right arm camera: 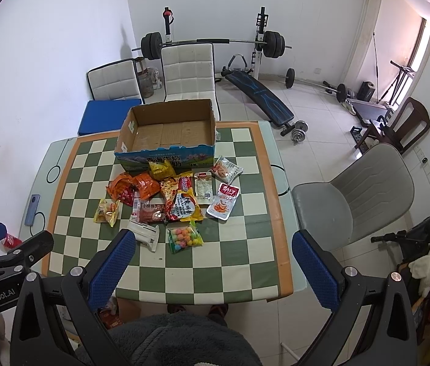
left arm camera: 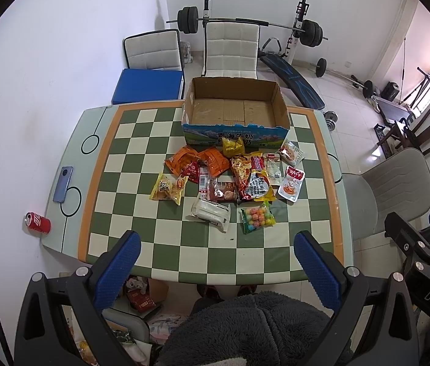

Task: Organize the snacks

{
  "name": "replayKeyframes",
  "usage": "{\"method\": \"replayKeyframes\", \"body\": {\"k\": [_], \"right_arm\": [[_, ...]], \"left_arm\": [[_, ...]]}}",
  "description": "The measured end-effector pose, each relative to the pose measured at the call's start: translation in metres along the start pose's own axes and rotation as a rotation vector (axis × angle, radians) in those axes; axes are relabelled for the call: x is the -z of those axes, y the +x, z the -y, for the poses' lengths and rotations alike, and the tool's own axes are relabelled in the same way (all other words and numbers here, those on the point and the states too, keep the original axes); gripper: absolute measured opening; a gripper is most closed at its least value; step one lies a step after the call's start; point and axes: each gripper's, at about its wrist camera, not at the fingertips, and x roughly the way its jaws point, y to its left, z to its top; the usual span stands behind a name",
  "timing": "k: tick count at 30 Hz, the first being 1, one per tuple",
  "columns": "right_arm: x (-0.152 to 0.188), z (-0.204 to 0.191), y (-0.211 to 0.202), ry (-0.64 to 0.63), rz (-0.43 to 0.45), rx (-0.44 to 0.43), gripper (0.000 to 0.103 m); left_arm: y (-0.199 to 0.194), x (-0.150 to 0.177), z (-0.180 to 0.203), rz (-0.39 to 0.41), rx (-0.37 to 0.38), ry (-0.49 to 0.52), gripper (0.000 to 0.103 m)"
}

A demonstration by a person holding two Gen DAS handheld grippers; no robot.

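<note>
Several snack packets lie in a heap (left arm camera: 230,180) (right arm camera: 172,201) mid-table, in front of an open, empty cardboard box (left arm camera: 234,108) (right arm camera: 167,131) at the far edge. Nearest me are a white packet (left arm camera: 212,215) (right arm camera: 146,234) and a bag of coloured candy balls (left arm camera: 257,219) (right arm camera: 184,238). My left gripper (left arm camera: 216,270) is open and empty, held high above the near table edge. My right gripper (right arm camera: 215,270) is open and empty too, above the near right part of the table. Each gripper shows at the edge of the other's view.
The table (left arm camera: 166,244) (right arm camera: 245,259) has a green and white checkered top. A blue phone (left arm camera: 62,184) (right arm camera: 32,210) lies at its left edge. A red can (left arm camera: 37,222) lies on the floor to the left. A grey chair (right arm camera: 358,195) stands at the right, two white chairs and gym gear behind.
</note>
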Motion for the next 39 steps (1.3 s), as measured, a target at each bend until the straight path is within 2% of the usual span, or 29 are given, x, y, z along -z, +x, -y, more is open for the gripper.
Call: {"method": "replayKeyframes", "body": {"k": [15, 20, 24, 28, 31, 33, 35, 39], "right_arm": [[0.001, 0.001, 0.002, 0.002, 0.0, -0.002, 0.103], [-0.014, -0.006, 0.003, 0.004, -0.006, -0.007, 0.103], [-0.027, -0.008, 0.023, 0.046, -0.029, -0.082, 0.103], [-0.034, -0.017, 0.071, 0.07, -0.065, -0.156, 0.103], [-0.035, -0.023, 0.119, 0.079, -0.129, -0.17, 0.103], [-0.034, -0.025, 0.16, 0.102, -0.188, -0.182, 0.103], [-0.033, -0.028, 0.197, 0.112, -0.248, -0.194, 0.103], [-0.032, -0.035, 0.272, 0.112, -0.364, -0.198, 0.103]], "left_arm": [[-0.001, -0.002, 0.003, 0.002, 0.003, -0.002, 0.103], [0.0, -0.007, 0.003, 0.011, -0.007, -0.014, 0.103], [0.016, -0.022, -0.006, 0.031, -0.042, -0.057, 0.103], [0.06, -0.033, -0.038, 0.002, -0.053, -0.098, 0.103], [0.1, -0.038, -0.059, -0.06, -0.069, -0.116, 0.103], [0.136, -0.04, -0.075, -0.142, -0.054, -0.157, 0.103], [0.169, -0.04, -0.088, -0.216, 0.0, -0.213, 0.103], [0.229, -0.031, -0.105, -0.346, 0.029, -0.31, 0.103]]}}
